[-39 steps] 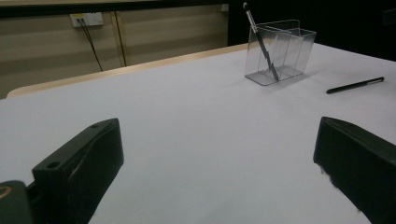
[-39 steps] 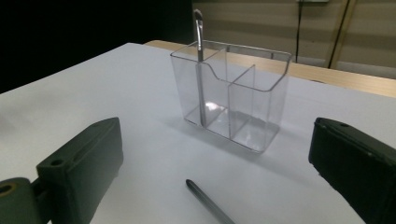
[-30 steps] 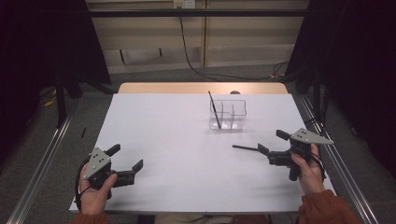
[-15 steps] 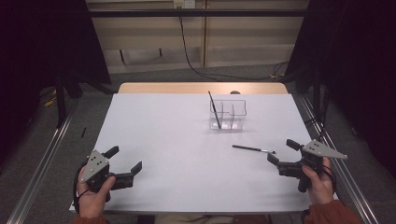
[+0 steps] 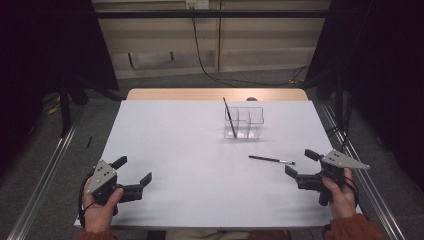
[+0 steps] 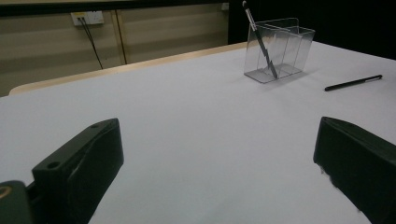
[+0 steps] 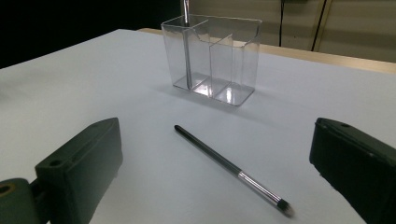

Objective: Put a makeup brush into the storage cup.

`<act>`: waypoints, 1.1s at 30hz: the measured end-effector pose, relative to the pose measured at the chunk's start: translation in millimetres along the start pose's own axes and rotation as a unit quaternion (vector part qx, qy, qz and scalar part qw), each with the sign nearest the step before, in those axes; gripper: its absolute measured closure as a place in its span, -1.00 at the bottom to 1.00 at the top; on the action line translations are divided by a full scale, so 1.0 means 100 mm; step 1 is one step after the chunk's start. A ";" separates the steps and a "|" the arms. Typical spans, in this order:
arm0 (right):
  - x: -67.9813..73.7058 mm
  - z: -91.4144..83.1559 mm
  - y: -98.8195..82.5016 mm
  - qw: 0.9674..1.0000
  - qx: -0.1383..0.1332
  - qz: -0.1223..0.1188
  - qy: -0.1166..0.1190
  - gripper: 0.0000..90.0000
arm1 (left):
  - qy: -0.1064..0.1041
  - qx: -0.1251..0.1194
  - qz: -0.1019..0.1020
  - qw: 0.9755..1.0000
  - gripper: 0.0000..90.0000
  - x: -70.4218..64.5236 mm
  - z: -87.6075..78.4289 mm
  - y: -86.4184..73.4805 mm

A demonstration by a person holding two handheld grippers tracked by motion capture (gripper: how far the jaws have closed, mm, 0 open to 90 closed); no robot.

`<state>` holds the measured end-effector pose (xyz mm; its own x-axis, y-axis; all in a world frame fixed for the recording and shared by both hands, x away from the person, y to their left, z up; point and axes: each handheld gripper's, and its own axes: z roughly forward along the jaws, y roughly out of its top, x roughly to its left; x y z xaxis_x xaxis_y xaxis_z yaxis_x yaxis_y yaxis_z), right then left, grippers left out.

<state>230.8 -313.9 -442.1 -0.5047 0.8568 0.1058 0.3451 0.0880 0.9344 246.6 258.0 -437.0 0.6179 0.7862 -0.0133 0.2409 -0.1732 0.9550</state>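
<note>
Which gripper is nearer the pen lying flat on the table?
Right. The right gripper sits just beside the pen, open; the left gripper is far across the table.

pen (image 5: 271,160) flat on table (image 5: 175,145), before holder (image 5: 244,122) with another pen (image 5: 229,117)

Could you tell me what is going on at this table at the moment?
A person holds a pair of tongs in each hand over a white table. The right tongs are open, facing a black pen that lies flat on the table, not gripped. A clear organiser behind it already holds another pen leaning in one compartment. The left tongs are open and hold nothing.
</note>
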 end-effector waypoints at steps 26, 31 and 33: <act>-0.20 0.37 0.36 0.997 0.064 -0.023 0.035 -0.95 | -0.004 0.000 0.004 1.000 -0.96 0.00 0.02 0.01; -0.21 0.48 0.40 0.996 0.067 -0.037 0.034 -0.94 | 0.001 0.001 0.004 1.000 -0.96 0.01 -0.01 0.00; -0.22 0.53 0.41 0.995 0.077 -0.049 0.037 -0.94 | 0.003 0.000 0.005 1.000 -0.96 0.01 -0.02 0.00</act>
<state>297.6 -302.2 -423.6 -0.5960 0.8016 0.0471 0.4065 0.2507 0.8786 246.0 260.2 -436.5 0.6165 0.7873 -0.0016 0.2336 -0.1810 0.9553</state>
